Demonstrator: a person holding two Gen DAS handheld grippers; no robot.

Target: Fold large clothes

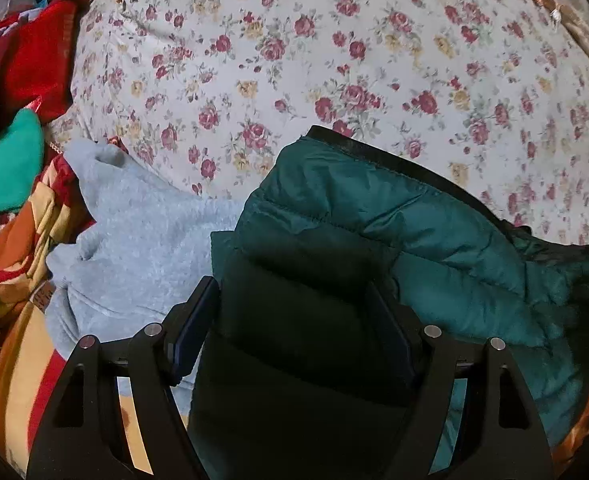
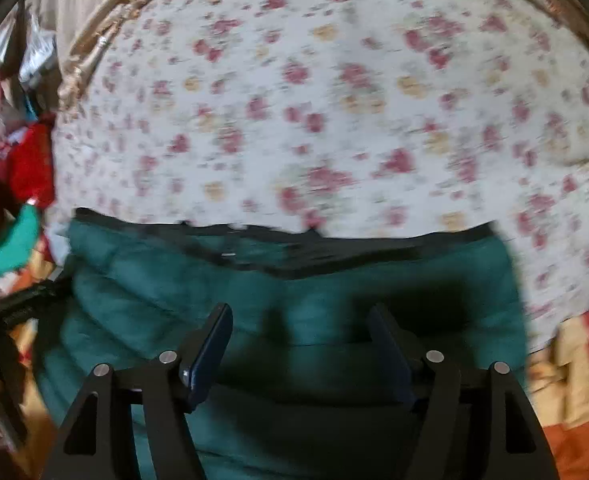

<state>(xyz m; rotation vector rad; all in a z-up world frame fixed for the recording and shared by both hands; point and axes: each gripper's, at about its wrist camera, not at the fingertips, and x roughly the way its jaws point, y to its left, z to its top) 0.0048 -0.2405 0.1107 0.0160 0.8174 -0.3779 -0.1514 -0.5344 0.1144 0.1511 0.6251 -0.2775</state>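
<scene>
Two matte black plastic two-finger grippers, left gripper (image 1: 294,308) and right gripper (image 2: 300,332). Each built of paired angular black linkage arms with triangular cut-outs. Round silver pivot pins (image 1: 153,329) capping the arm joints, two to either side of the fingers. Flat, dark blue rectangular finger pads (image 2: 210,354) mounted just inside those pins
</scene>
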